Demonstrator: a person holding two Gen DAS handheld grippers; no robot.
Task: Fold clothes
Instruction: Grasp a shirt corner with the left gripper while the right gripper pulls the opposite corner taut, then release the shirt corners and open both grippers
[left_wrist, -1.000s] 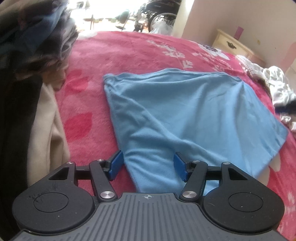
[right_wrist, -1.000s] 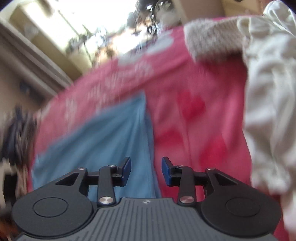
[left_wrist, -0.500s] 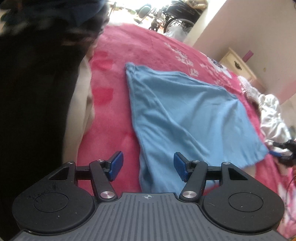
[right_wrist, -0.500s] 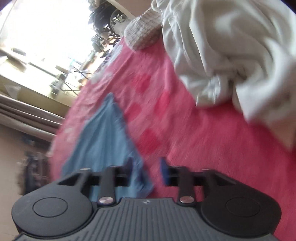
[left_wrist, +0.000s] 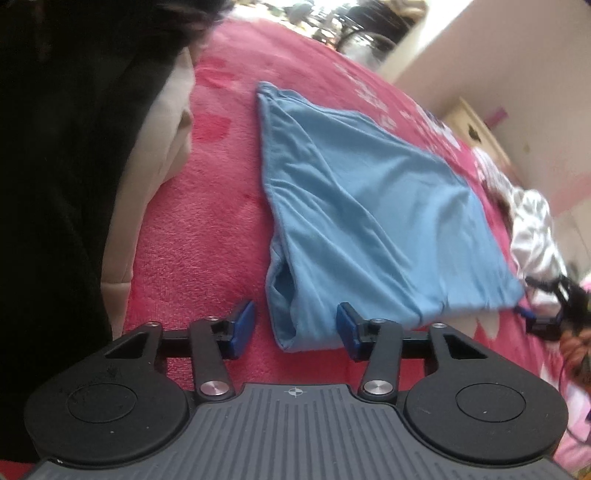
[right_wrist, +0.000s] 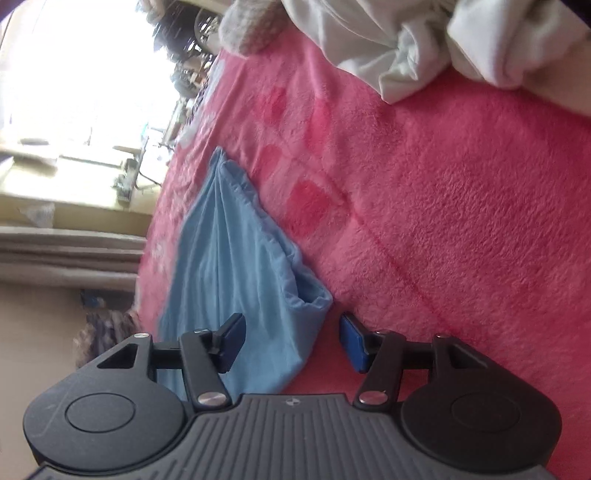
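Observation:
A light blue garment (left_wrist: 369, 206) lies flat on the red blanket (left_wrist: 207, 240). My left gripper (left_wrist: 295, 328) hovers at its near left corner. The jaws are closing, with the folded corner between them, and the pads do not press on it. In the right wrist view the same blue garment (right_wrist: 229, 258) runs away from the camera. My right gripper (right_wrist: 291, 336) sits at its near right corner. Its jaws are opening around the corner, and the cloth is clear of both pads.
A heap of dark and beige clothes (left_wrist: 110, 184) rises at the left. Crumpled white clothing (left_wrist: 532, 221) lies beyond the garment's right edge, and white clothing (right_wrist: 424, 37) also fills the top of the right wrist view. A pale bedside cabinet (left_wrist: 476, 125) stands by the wall.
The left gripper slid to the garment's near left corner and its jaws narrowed. The right gripper rolled, dropped toward the near right corner, and its jaws spread wider.

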